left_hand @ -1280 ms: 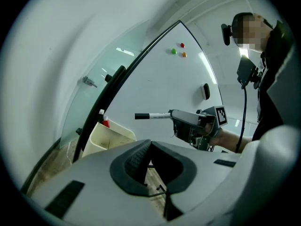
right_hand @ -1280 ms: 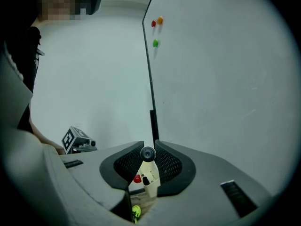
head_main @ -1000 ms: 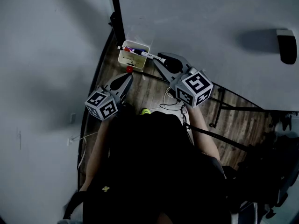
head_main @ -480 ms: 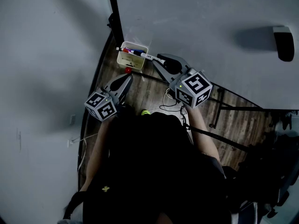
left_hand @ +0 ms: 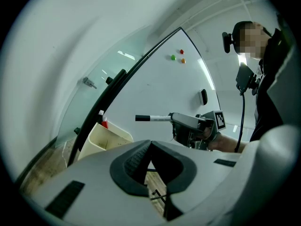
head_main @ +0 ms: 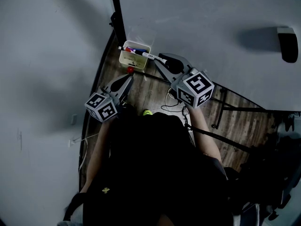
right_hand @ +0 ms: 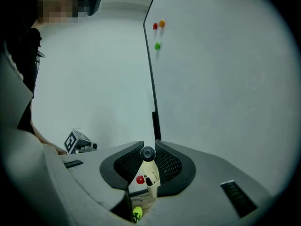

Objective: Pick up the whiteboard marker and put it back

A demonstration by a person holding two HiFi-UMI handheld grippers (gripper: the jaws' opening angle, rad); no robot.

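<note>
Large white whiteboard [head_main: 202, 18], bounded on its left by a black frame edge [head_main: 117, 18] that runs down to the floor; grey wall [head_main: 47, 55] stands to the left of that edge; a strip of wood-plank floor [head_main: 150, 91] lies open between them and narrows toward the frame's foot. Cream open-topped plastic tray [head_main: 126, 61] sits at that foot and holds red- and blue-capped markers. Right gripper [head_main: 160, 60] points at the tray, its jaws part-way apart and pinching the white whiteboard marker with black cap [head_main: 149, 56]; the marker's capped end reaches to the tray's right rim and, in the left gripper view, lies level and clear above the tray. Left gripper [head_main: 126, 81] hangs over the floor, well short of the tray; its jaws meet at the tips on nothing. Small red ball [head_main: 130, 70] lies on the floor just beside the tray.
</note>
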